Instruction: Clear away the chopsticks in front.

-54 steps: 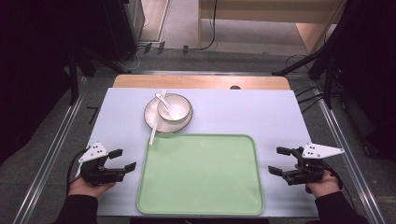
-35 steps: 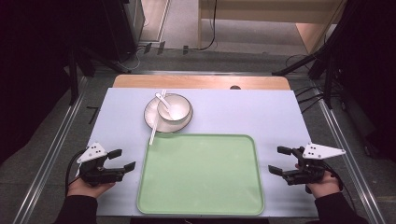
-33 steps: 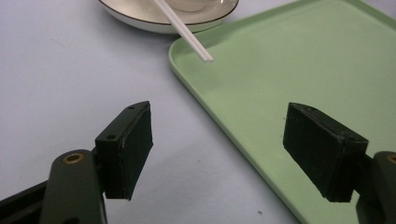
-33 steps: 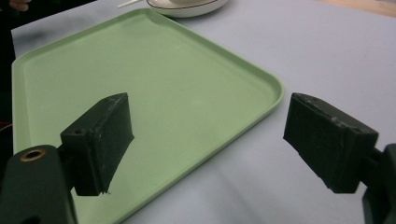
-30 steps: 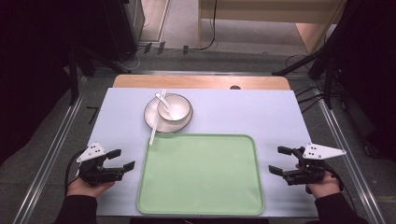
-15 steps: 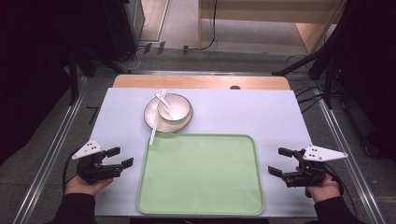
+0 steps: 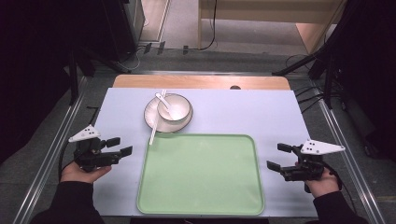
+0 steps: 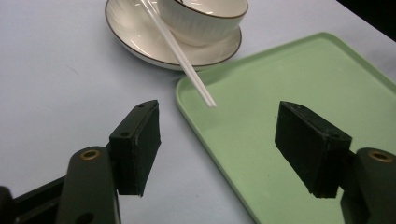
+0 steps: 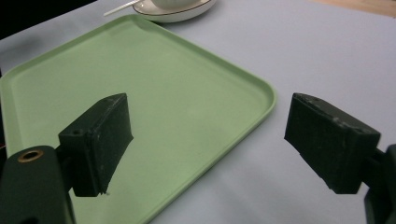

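While both claws stand wide open and hold nothing, no handling has begun, in my judgement. The left claw (image 7: 116,147) rests low over the pale lilac worktop (image 7: 261,112) just beside the left edge of the flat light-green plastic tray (image 7: 201,175); the right claw (image 7: 279,156) sits just off the tray's right edge. The tray is bare.

The work apparently concerns the crockery beyond the tray's far left corner: a white ribbed ceramic bowl with a thin dark rim (image 7: 174,108) stands upright on a matching white saucer (image 7: 150,119), with a white ceramic spoon (image 7: 164,101) lying in the bowl, handle pointing up and away to the left. Everything remains to be done: reaching, gripping and moving the pieces, presumably onto the tray.

A long thin white stick, seemingly a plastic straw or chopstick (image 7: 155,125), lies tilted across the saucer. Its long axis runs roughly front to back, from beside the spoon at the far end down toward the person. In the left gripper view its near tip (image 8: 211,103) overhangs the tray's corner, pointing between the left claw's jaws.
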The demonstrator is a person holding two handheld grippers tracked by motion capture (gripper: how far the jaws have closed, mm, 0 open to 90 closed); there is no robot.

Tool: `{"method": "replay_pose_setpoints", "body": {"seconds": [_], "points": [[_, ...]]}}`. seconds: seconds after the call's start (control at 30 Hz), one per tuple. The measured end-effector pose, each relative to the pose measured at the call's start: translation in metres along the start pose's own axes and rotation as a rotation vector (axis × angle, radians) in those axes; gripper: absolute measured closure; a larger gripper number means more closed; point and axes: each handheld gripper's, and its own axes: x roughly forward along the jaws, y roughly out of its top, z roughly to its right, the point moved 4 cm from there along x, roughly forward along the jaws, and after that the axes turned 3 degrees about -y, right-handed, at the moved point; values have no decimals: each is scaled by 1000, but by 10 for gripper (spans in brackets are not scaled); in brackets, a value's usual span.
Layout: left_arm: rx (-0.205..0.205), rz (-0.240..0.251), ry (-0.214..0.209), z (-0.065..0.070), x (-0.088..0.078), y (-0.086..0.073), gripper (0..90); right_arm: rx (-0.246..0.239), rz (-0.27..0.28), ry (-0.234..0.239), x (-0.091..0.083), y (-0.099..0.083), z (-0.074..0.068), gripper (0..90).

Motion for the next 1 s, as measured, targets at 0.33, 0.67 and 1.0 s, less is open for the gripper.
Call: {"method": "replay_pose_setpoints", "body": {"seconds": [0.33,0.67,1.0], "points": [[16,-25,6,-4,18,22,366,9,32,-1,3,-7,2,156],[-1,-85,31,-5,45,44,395,-7,20,1,6,-10,3,157],[-35,-67,38,-19,69,56,417,-5,33,1,4,-10,4,160]]}}
